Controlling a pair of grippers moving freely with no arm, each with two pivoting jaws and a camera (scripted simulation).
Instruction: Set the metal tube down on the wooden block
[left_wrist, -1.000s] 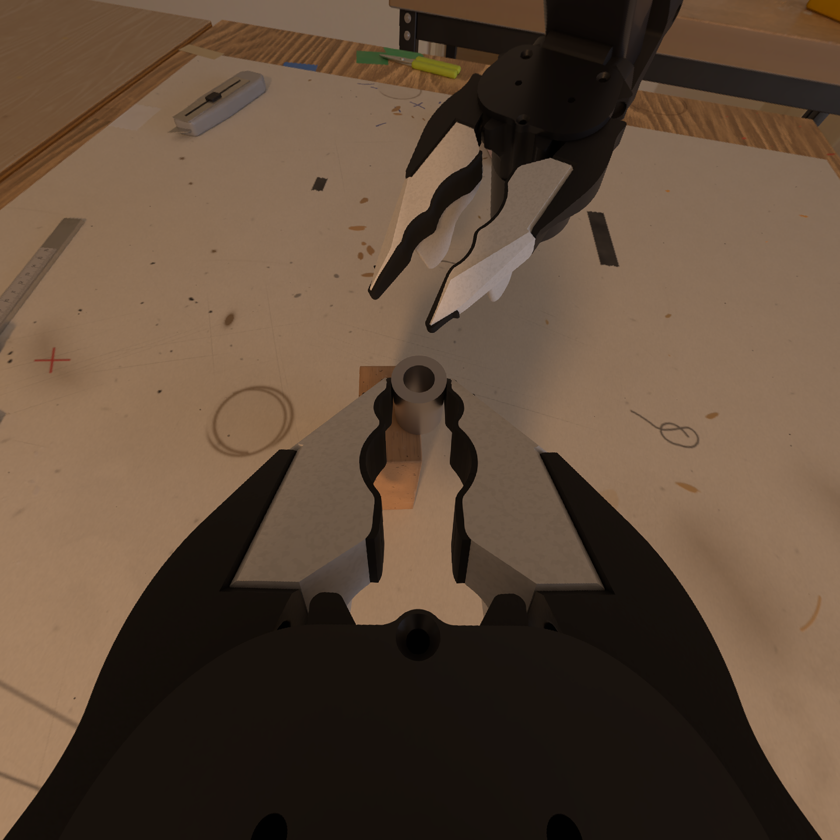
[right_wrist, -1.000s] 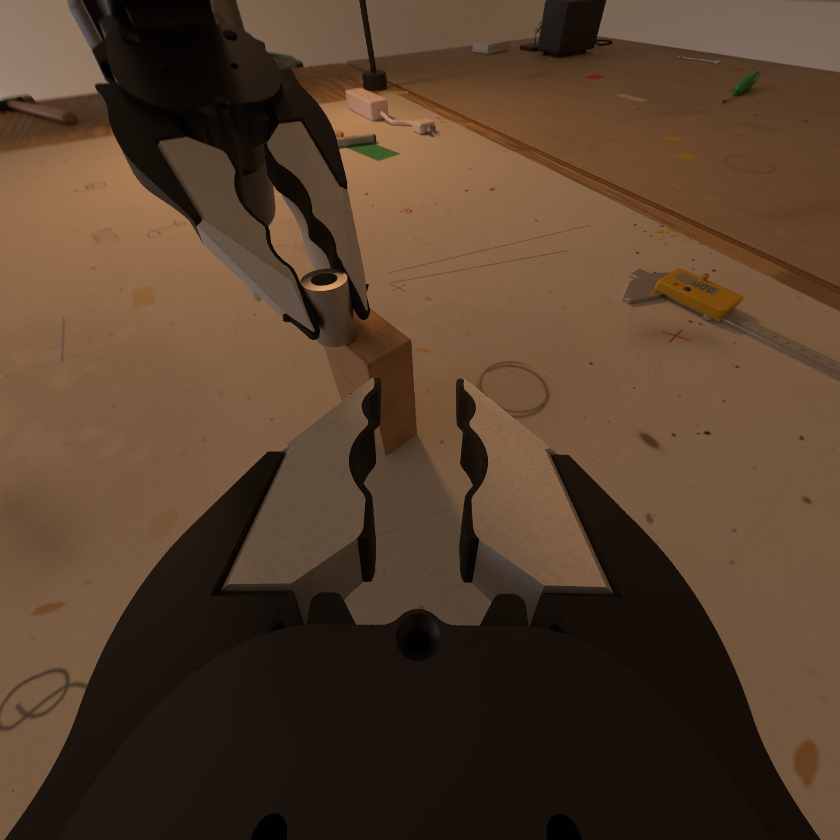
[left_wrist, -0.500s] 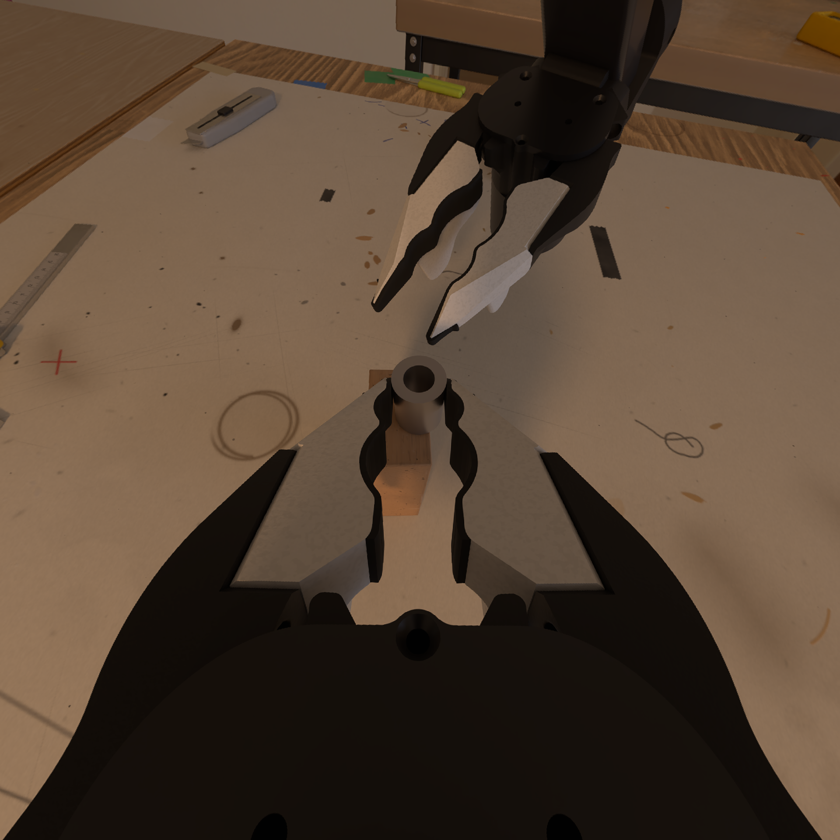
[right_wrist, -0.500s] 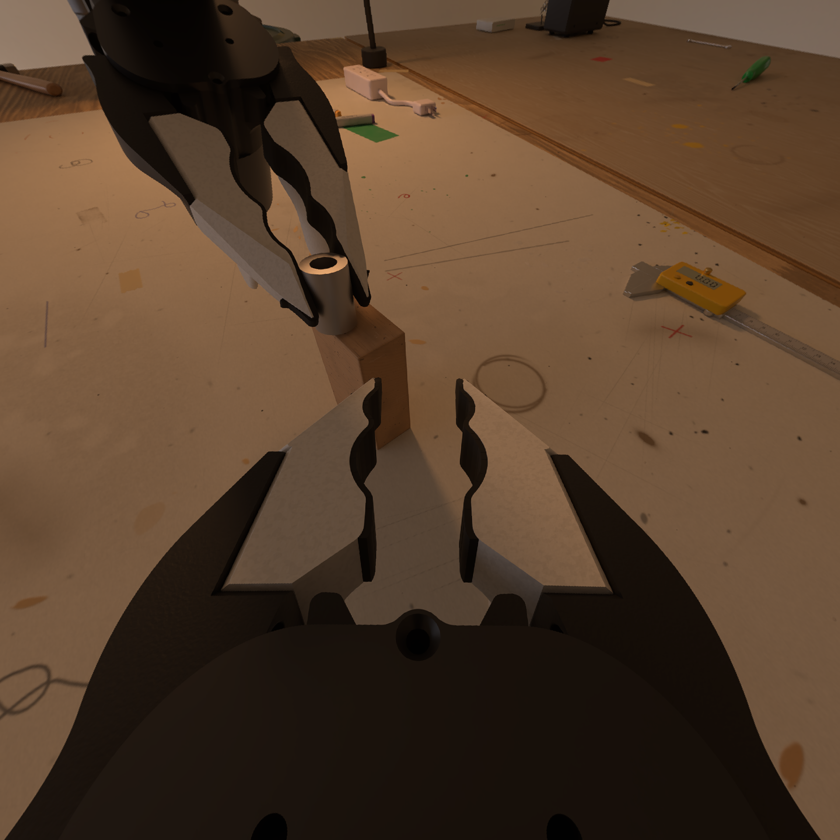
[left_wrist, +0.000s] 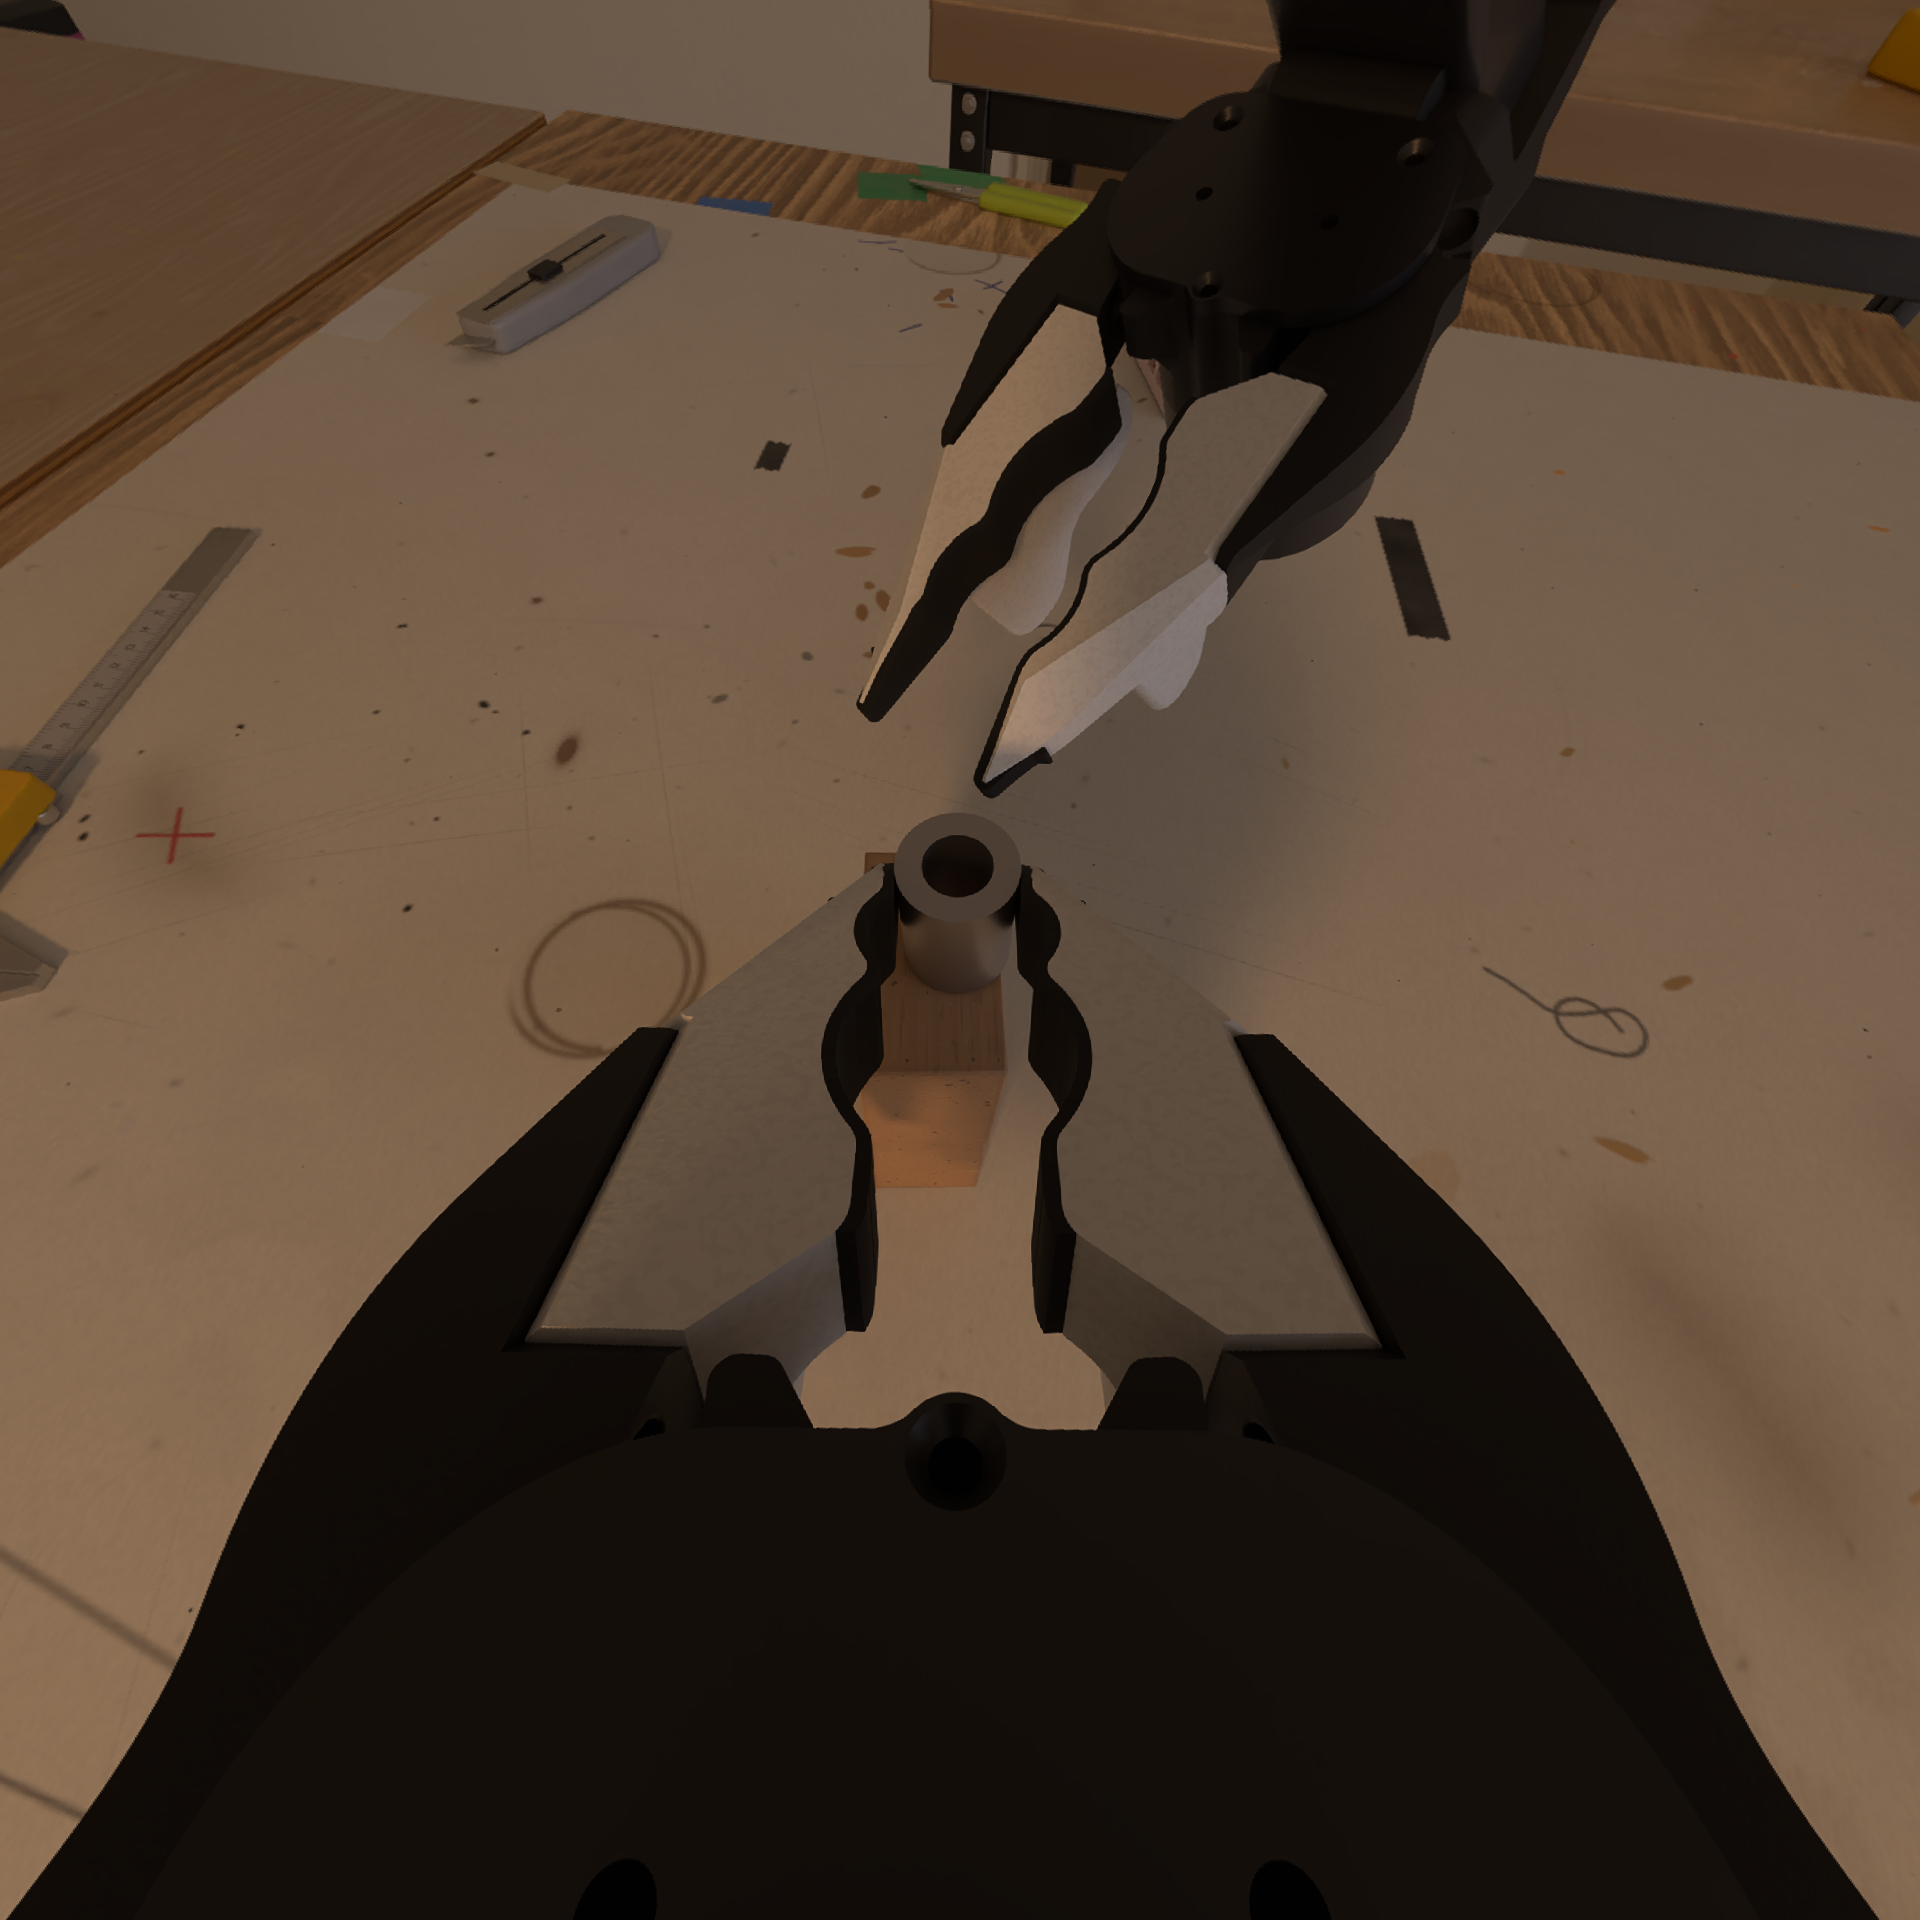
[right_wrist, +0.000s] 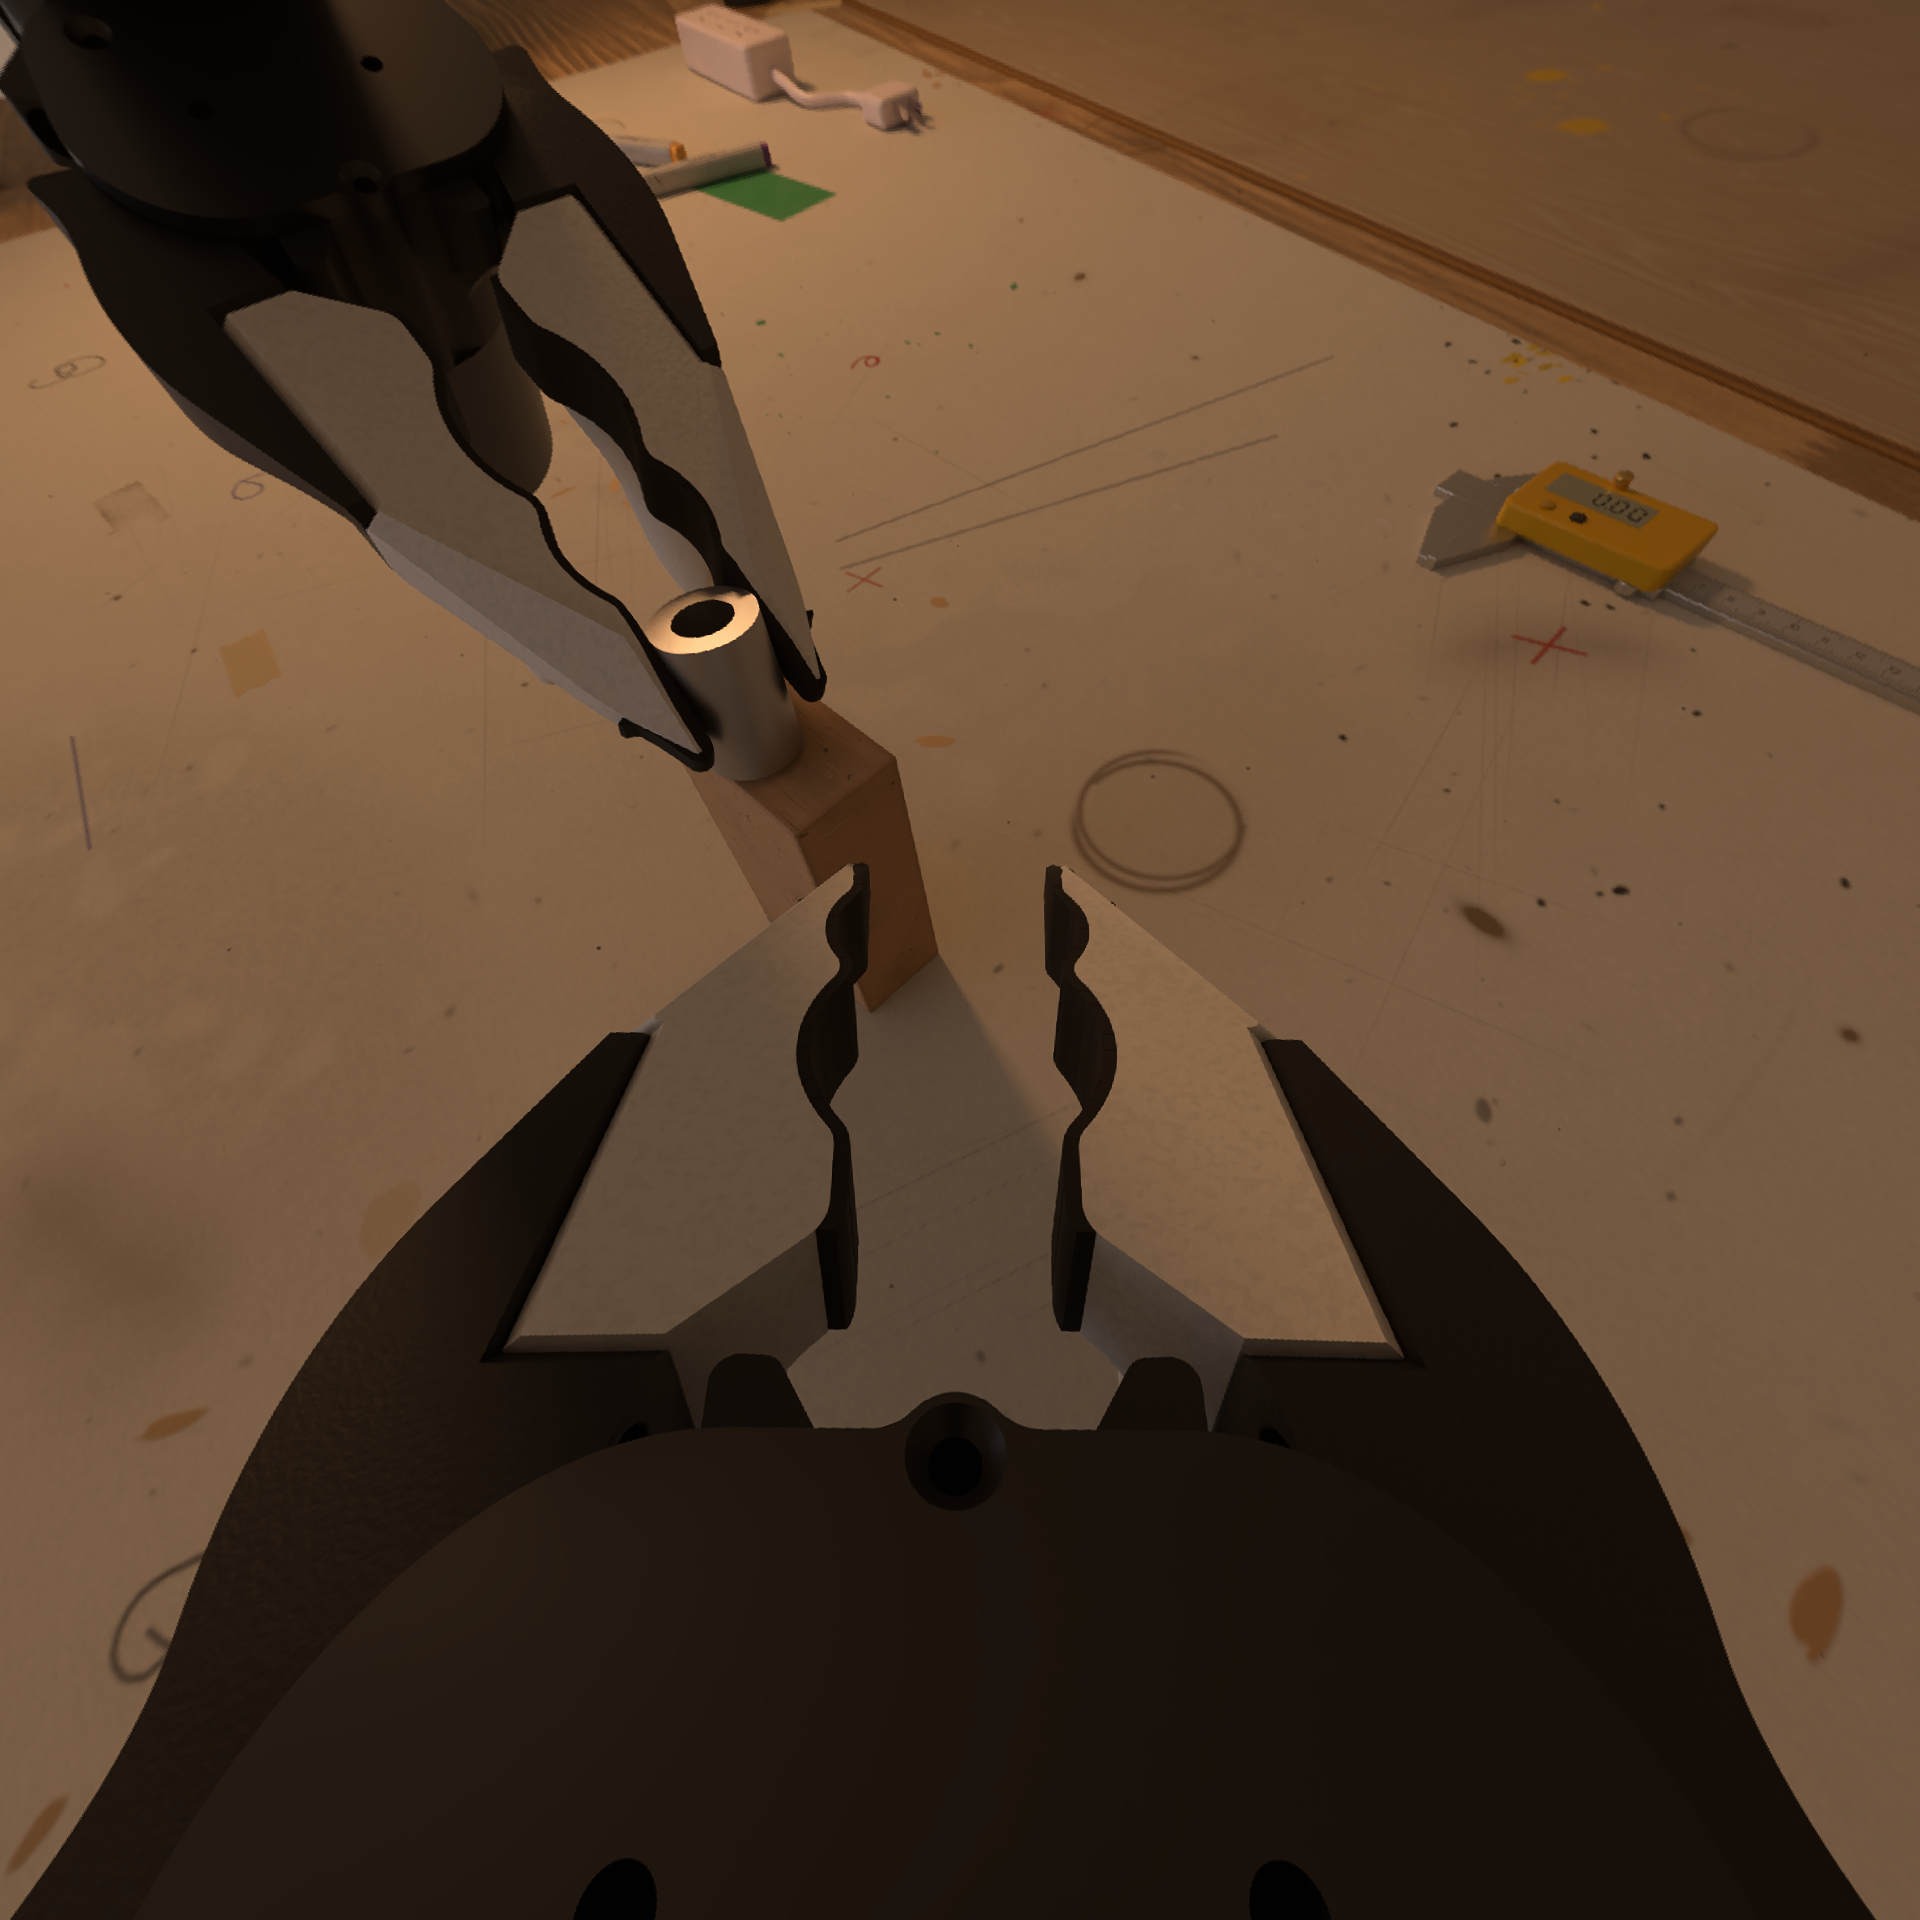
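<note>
The left gripper (left_wrist: 956, 914) is clamping the tube (left_wrist: 956, 914) between its fingertips, bore pointing up, and the tube's lower end is now sitting on, or a hair above, the top face of the block (left_wrist: 940, 1081); from the right wrist view the base (right_wrist: 758, 764) is meeting the wood at the block's far corner, though I cannot tell whether full contact is made. Compared with a second ago, the tube is lower against the block and the whole pair is looming larger in the right camera, so the descent is nearly over. To my eye that is meaning the placing step is almost done: what is remaining is opening the fingers and backing away without tipping the tube, which is standing close to the block's edge rather than its middle

The right gripper (right_wrist: 951, 883) is hanging with its fingers apart and holding nothing, its left tip just beside the block's near side. Since a second ago it is sitting a little closer to the block

Counting: one tube, one block (right_wrist: 831, 821), two grippers. On the tabletop there is also one knife (left_wrist: 561, 286) toward the far left corner in the left wrist view, one caliper (right_wrist: 1600, 530) near the right edge in the right wrist view, and one plug strip (right_wrist: 732, 47) at the far edge. The block is standing well in from every edge
</note>
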